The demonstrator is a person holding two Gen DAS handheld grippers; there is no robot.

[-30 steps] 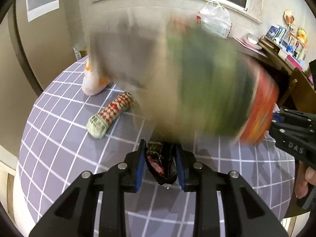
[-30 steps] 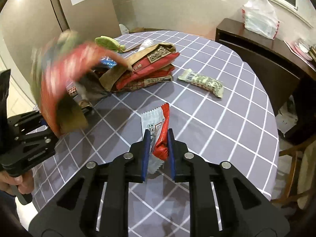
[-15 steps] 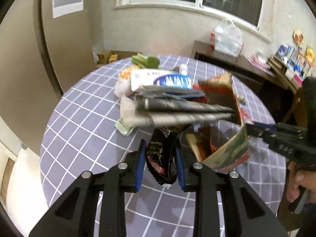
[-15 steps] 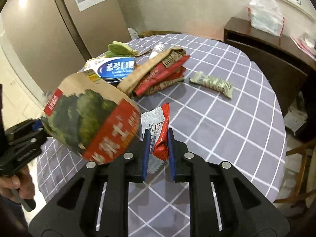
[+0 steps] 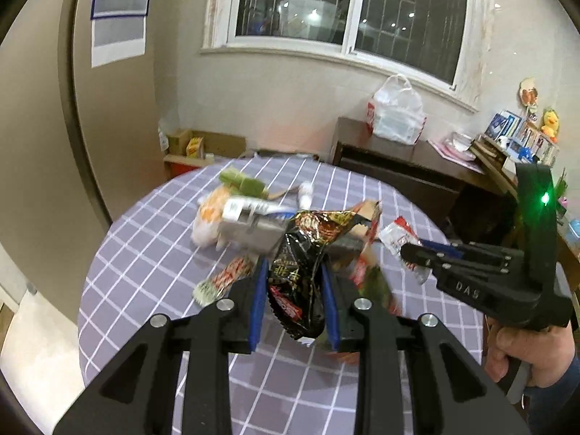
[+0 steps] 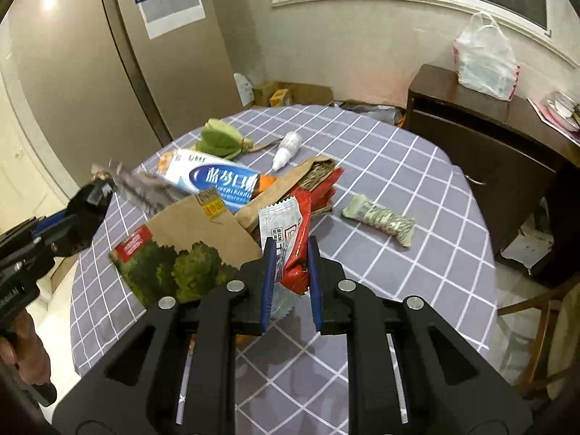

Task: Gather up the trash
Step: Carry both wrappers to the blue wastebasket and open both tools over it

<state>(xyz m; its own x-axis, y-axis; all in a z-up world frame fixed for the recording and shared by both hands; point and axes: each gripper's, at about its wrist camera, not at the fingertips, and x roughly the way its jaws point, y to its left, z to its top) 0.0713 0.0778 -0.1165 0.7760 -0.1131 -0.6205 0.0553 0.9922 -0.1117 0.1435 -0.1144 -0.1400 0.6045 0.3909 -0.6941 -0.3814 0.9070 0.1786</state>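
Note:
My left gripper (image 5: 293,275) is shut on a crumpled black snack wrapper (image 5: 301,272), held above the round table (image 5: 145,253). My right gripper (image 6: 290,246) is shut on a red and white wrapper (image 6: 290,235), also off the table. In the right wrist view the left gripper (image 6: 90,199) shows at the left with its wrapper (image 6: 137,188) blurred. A brown paper bag with a green tree print (image 6: 181,250) lies below and between the grippers. In the left wrist view the right gripper (image 5: 409,253) comes in from the right with its wrapper (image 5: 398,233).
On the purple checked cloth lie a blue and white toothpaste box (image 6: 214,177), a green bundle (image 6: 221,139), a small white bottle (image 6: 286,148), red packets (image 6: 326,188) and a green-white wrapper (image 6: 380,219). A dark cabinet (image 6: 489,137) with a plastic bag (image 6: 485,61) stands behind.
The paper bag that swung in the air beside the left gripper now lies on the table. Both grippers have risen with their wrappers still held.

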